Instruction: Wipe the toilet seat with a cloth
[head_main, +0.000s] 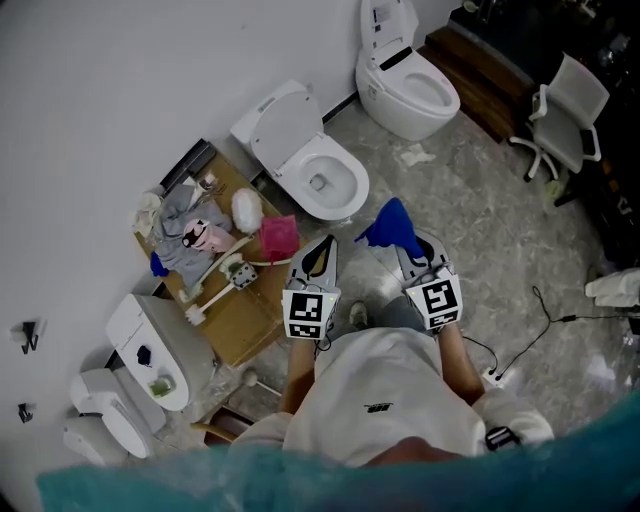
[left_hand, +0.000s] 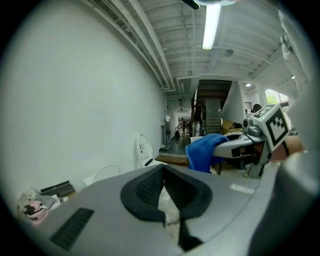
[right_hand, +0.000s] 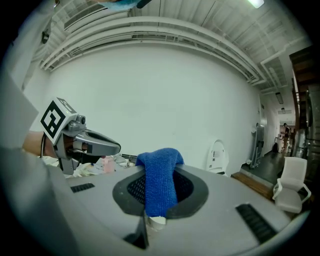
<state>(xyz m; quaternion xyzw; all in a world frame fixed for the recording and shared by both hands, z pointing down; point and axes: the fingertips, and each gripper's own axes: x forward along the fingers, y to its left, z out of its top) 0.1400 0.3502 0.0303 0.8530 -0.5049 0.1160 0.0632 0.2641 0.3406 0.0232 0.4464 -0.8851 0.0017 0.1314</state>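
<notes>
Gripping a blue terry cloth (right_hand: 159, 182), the right gripper (head_main: 410, 250) is held ready; left gripper (head_main: 322, 250) jaws closed, empty; white toilet seat (head_main: 350, 170) to be reached next.

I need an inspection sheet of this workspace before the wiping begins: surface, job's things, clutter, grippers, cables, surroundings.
Surface: grey stone-patterned floor, with a crumpled paper scrap on it.
Job's things: toilet with lid raised, ahead of the person; blue cloth held clear of it.
Clutter: low wooden board carrying grey fabric, a pink container and a white brush.
Grippers: left hand-held gripper has its jaws together and is empty; right hand-held gripper is shut on the blue cloth.
Cables: black cable on the floor at right, near a white power strip.
Surroundings: second toilet, white office chair.
</notes>
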